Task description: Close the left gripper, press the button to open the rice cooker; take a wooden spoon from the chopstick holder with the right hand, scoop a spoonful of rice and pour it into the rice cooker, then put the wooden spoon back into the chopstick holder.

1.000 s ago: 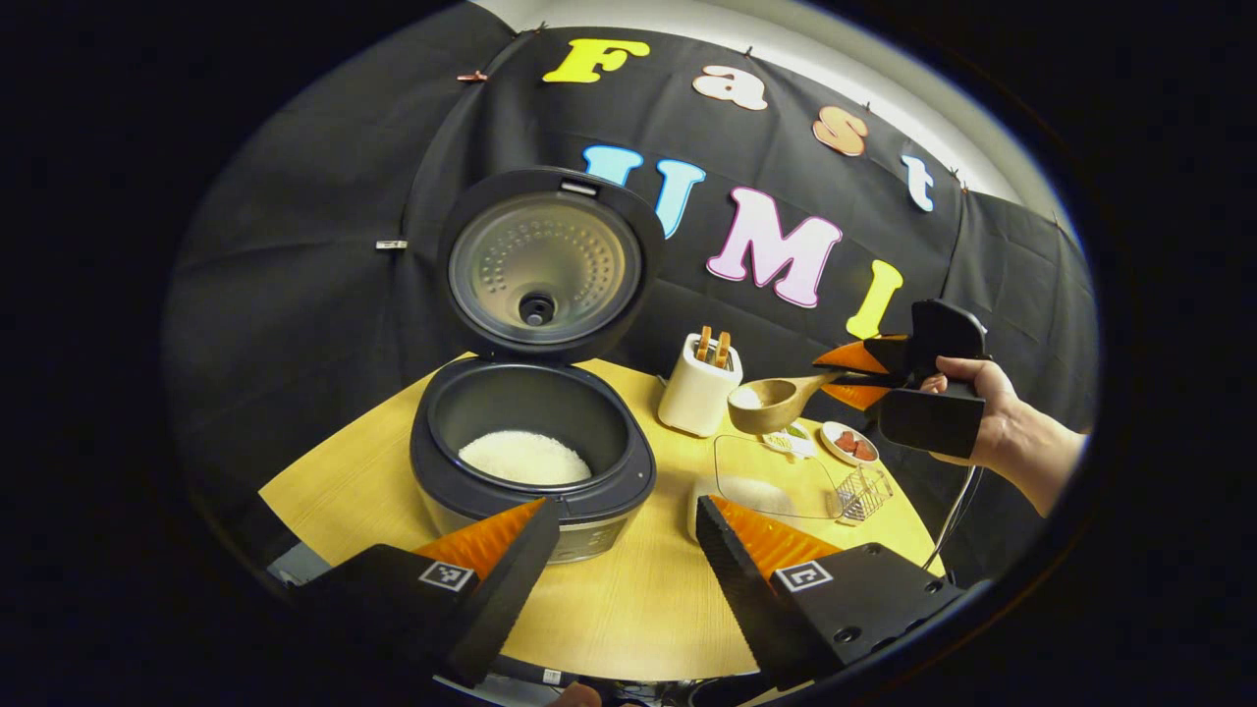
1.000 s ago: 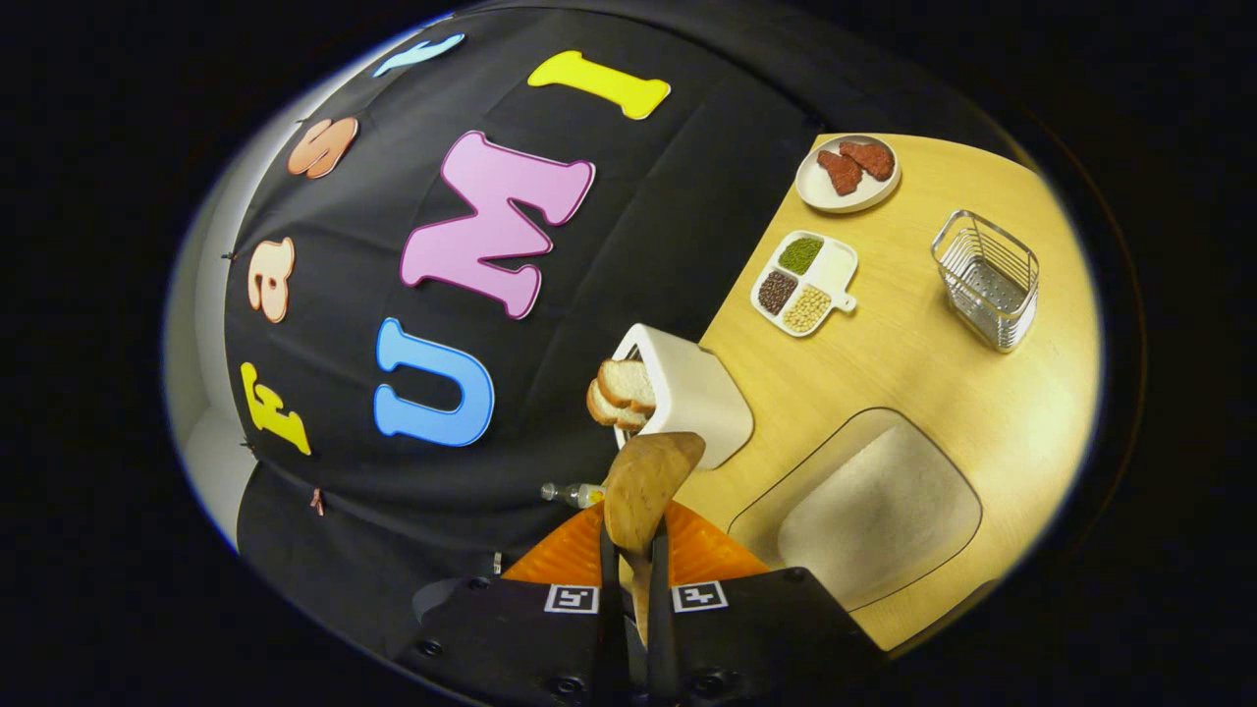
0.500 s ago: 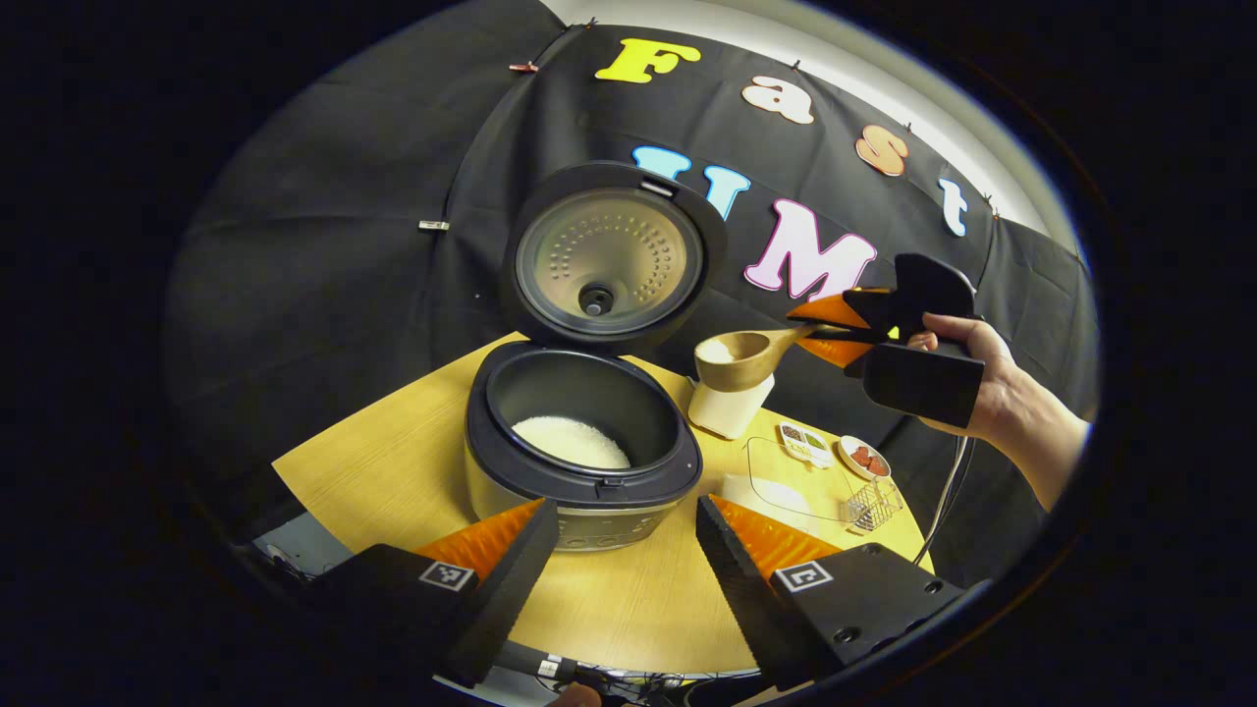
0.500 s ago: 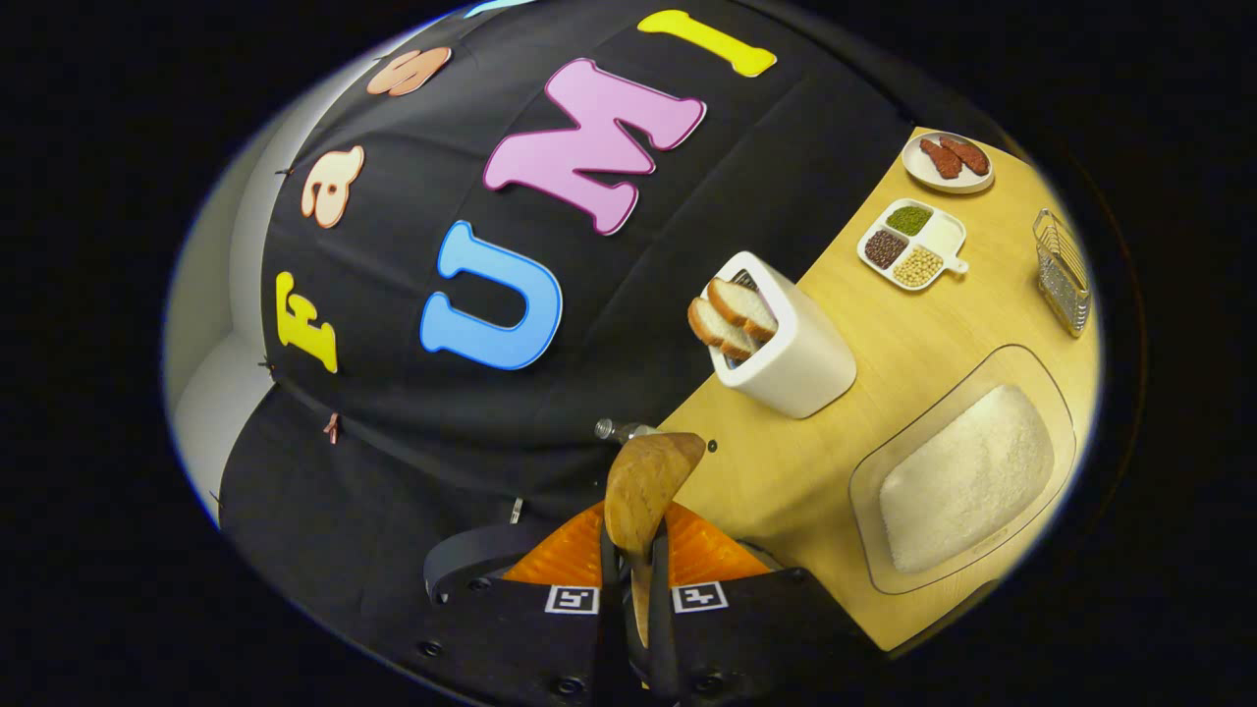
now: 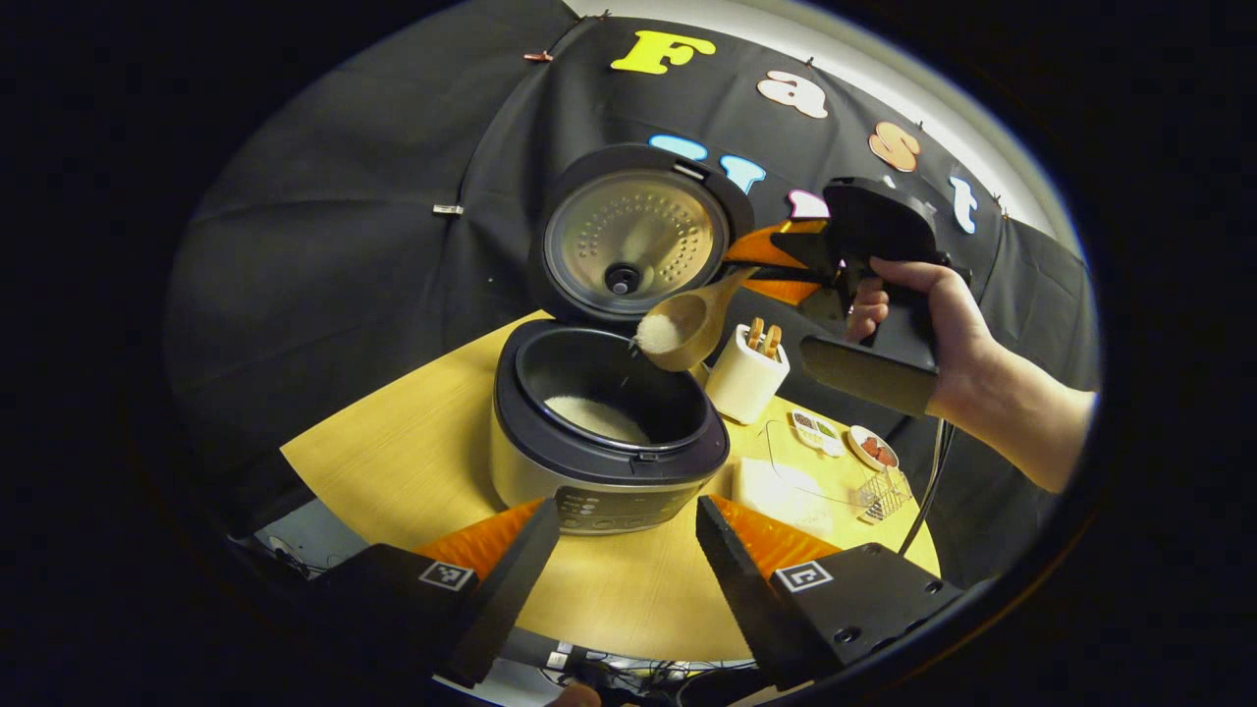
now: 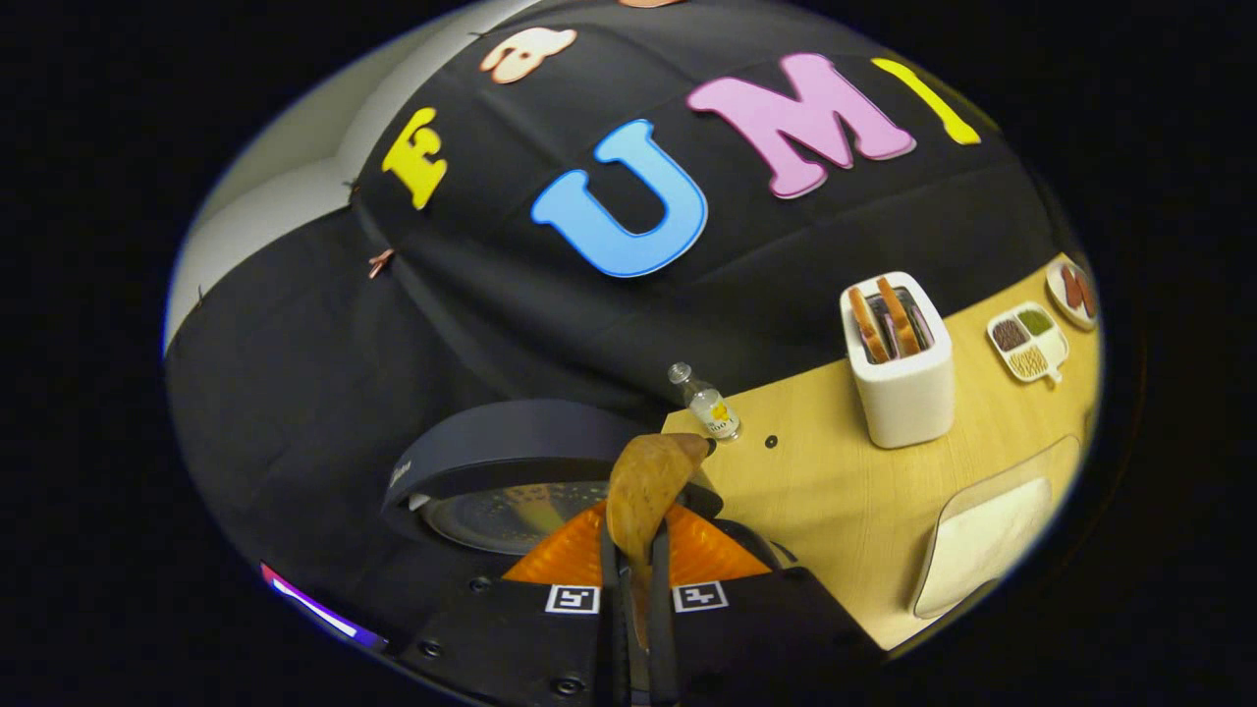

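The rice cooker stands with its lid up and white rice lying in the pot. A wooden spoon loaded with rice hangs tilted over the pot's right rim. My right gripper, held by a hand, is shut on the spoon's handle. In the right gripper view the spoon sticks out between the fingers of my right gripper, above the cooker's lid. My left gripper stands open in front of the cooker, holding nothing. The white holder sits just right of the cooker.
A glass tray of rice lies right of the cooker, with a divided dish of beans, a small plate and a wire basket beyond it. A small bottle stands by the wall behind the cooker.
My right gripper carried the loaded spoon up and left from beside the white holder to above the pot and tipped it toward the pot. My left gripper stayed open and drew back a little.
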Available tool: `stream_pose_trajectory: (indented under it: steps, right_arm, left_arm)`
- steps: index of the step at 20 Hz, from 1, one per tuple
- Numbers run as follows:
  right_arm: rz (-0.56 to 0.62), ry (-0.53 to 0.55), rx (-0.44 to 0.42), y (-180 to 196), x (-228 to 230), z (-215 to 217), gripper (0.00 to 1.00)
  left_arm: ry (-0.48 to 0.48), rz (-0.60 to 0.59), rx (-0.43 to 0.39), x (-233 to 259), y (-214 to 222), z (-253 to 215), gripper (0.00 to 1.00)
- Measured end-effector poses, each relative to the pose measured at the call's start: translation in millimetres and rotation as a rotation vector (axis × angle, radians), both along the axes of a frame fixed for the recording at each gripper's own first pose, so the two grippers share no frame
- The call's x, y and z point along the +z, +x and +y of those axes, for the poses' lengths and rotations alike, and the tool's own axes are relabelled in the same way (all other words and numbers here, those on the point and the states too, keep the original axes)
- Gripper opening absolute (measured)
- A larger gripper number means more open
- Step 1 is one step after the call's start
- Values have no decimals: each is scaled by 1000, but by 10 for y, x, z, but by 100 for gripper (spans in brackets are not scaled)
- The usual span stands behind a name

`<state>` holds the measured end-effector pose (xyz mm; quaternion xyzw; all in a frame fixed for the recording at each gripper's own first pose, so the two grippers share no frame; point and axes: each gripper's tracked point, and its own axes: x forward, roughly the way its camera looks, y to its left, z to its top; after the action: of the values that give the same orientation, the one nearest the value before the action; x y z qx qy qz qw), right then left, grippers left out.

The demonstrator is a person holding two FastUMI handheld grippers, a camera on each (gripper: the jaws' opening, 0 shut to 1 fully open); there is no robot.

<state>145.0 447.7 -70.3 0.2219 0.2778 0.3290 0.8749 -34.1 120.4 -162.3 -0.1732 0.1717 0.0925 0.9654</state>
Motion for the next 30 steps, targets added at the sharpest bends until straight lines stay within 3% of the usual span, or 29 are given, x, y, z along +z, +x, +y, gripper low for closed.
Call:
stream_pose_trajectory:
  steps: [6, 15, 24, 27, 29, 30]
  right_arm:
    - [-156, -127, 152, -161, -209, 187, 12]
    - [-275, -228, 264, -255, -428, 178, 12]
    - [-568, -389, 565, -811, -636, 374, 12]
    - [-548, -371, 563, -825, -599, 370, 12]
    - [-512, -338, 513, -750, -455, 302, 12]
    - [-493, -314, 481, -694, -373, 259, 8]
  left_arm:
    - [0, -11, 31, 16, -27, 147, 96]
    - [-2, 2, 112, -45, -69, 416, 95]
    - [6, -4, 112, -43, 45, 393, 95]
    - [21, -3, 106, -43, 47, 393, 95]
    - [48, 3, 104, -29, 56, 389, 92]
    - [67, 4, 101, -22, 61, 387, 96]
